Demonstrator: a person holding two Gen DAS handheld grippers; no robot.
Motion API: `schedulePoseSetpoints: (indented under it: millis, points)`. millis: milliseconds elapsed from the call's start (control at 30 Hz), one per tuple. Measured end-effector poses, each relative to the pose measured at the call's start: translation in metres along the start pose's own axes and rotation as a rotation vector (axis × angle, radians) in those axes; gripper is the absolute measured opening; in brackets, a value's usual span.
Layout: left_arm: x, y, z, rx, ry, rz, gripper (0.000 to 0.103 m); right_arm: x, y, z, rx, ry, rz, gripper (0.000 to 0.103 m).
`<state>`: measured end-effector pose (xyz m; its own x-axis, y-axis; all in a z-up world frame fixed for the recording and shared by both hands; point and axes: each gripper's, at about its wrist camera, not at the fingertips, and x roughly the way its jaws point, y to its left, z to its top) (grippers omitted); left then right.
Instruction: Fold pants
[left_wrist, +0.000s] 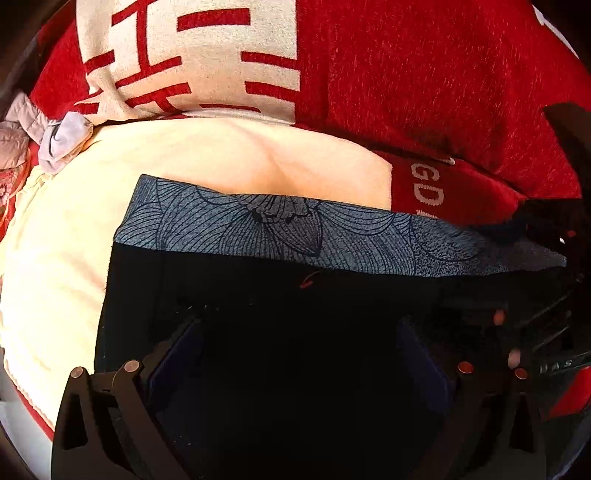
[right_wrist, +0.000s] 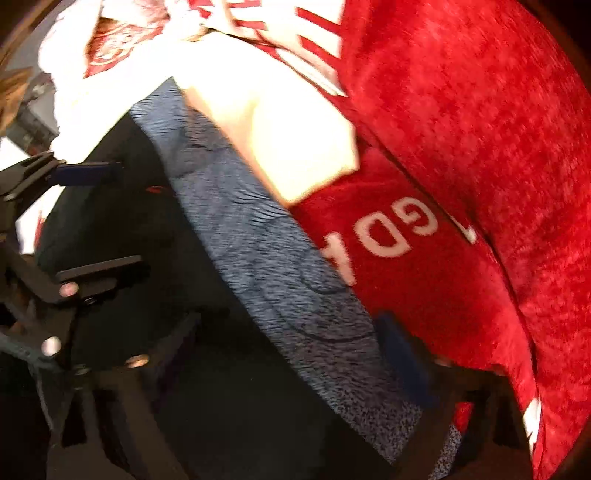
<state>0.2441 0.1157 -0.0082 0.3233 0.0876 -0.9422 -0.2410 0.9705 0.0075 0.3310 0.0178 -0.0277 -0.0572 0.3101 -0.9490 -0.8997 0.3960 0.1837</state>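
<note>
Here, pants (left_wrist: 258, 295) between left hand-held gripper (left_wrist: 299, 332) fingers

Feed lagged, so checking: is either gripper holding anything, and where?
Left gripper is open over the black pants, holding nothing. Right gripper: cannot tell.

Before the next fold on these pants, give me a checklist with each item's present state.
1. Left tool open over the black pants: ok, its fingers stand wide apart with dark cloth between them.
2. Left tool gripping cloth: not ok, nothing is pinched.
3. Right tool state: cannot tell, the right wrist view is blurred and its fingers are dark against the pants.
4. Patterned blue-grey waistband lying flat: ok, it runs as a straight, smooth band.
5. Surface under the pants: ok, they lie on the cream blanket, with a red blanket beyond.
6. Pant legs aligned: cannot tell, they are out of view.
</note>
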Motion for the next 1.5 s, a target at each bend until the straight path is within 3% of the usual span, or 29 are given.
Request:
schedulePoseSetpoints:
  millis: [33, 100, 200, 233, 333, 433, 600, 700, 733, 800, 833, 867, 900, 967, 1000, 1100, 1167, 1200, 1233, 1400, 1500]
  points:
    - [-0.001, 0.002, 0.000, -0.008, -0.001, -0.006, 0.103, -0.004, 0.001, -0.002, -0.017, 0.001, -0.011, 0.051]
    - [-0.003, 0.007, 0.000, -0.021, 0.002, -0.014, 0.103, -0.009, 0.006, -0.004, -0.026, 0.006, -0.034, 0.040]
    - [-0.010, 0.014, 0.000, -0.047, -0.003, -0.044, 0.103, -0.022, 0.014, -0.008, -0.035, -0.019, -0.104, 0.012]
    - [-0.013, 0.017, 0.000, -0.055, -0.008, -0.061, 0.103, -0.026, 0.019, -0.009, -0.045, -0.026, -0.132, 0.008]
    - [-0.022, 0.028, 0.008, -0.116, -0.013, -0.119, 0.103, -0.043, 0.041, -0.020, -0.080, -0.079, -0.185, 0.007]
    - [-0.017, 0.034, 0.022, -0.182, 0.032, -0.203, 0.103, -0.053, 0.057, -0.032, -0.082, -0.119, -0.227, 0.007]
    - [0.000, 0.029, 0.047, -0.272, 0.125, -0.231, 0.103, -0.067, 0.071, -0.042, -0.059, -0.164, -0.270, 0.007]
    - [-0.001, 0.021, 0.056, -0.328, 0.141, -0.284, 0.103, -0.068, 0.087, -0.046, -0.103, -0.178, -0.327, 0.007]
    - [-0.003, 0.018, 0.057, -0.332, 0.140, -0.285, 0.103, -0.068, 0.093, -0.049, -0.117, -0.183, -0.344, 0.007]
    - [0.008, 0.007, 0.060, -0.292, 0.180, -0.162, 0.101, -0.068, 0.100, -0.054, -0.126, -0.196, -0.372, 0.007]
    - [0.022, 0.003, 0.058, -0.284, 0.234, -0.089, 0.092, -0.070, 0.103, -0.057, -0.126, -0.199, -0.379, 0.007]
    - [0.028, 0.001, 0.054, -0.277, 0.254, -0.064, 0.059, -0.070, 0.105, -0.059, -0.128, -0.200, -0.388, 0.007]
    - [0.031, 0.000, 0.050, -0.275, 0.264, -0.097, 0.047, -0.070, 0.106, -0.061, -0.123, -0.202, -0.391, 0.007]
    - [0.017, 0.002, 0.044, -0.265, 0.204, -0.103, 0.030, -0.069, 0.109, -0.062, -0.122, -0.206, -0.402, 0.006]
    - [0.009, 0.002, 0.039, -0.254, 0.187, -0.117, 0.026, -0.071, 0.111, -0.063, -0.126, -0.212, -0.416, 0.006]
    - [-0.010, 0.005, 0.023, -0.249, 0.144, -0.136, 0.021, -0.080, 0.106, -0.065, -0.105, -0.208, -0.370, 0.021]
    - [-0.013, 0.006, 0.016, -0.255, 0.140, -0.136, 0.019, -0.087, 0.095, -0.067, -0.082, -0.209, -0.363, 0.081]
    - [-0.011, 0.004, 0.014, -0.254, 0.136, -0.131, 0.019, -0.090, 0.090, -0.068, -0.077, -0.216, -0.355, 0.089]
    - [-0.013, 0.002, 0.012, -0.246, 0.129, -0.120, 0.019, -0.092, 0.084, -0.068, -0.075, -0.218, -0.347, 0.090]
    - [-0.018, -0.001, 0.008, -0.230, 0.116, -0.105, 0.019, -0.079, 0.052, -0.059, -0.070, -0.067, -0.321, 0.091]
    - [-0.020, 0.005, 0.006, -0.234, 0.117, -0.125, 0.019, -0.063, 0.041, -0.058, -0.048, 0.020, -0.246, 0.087]
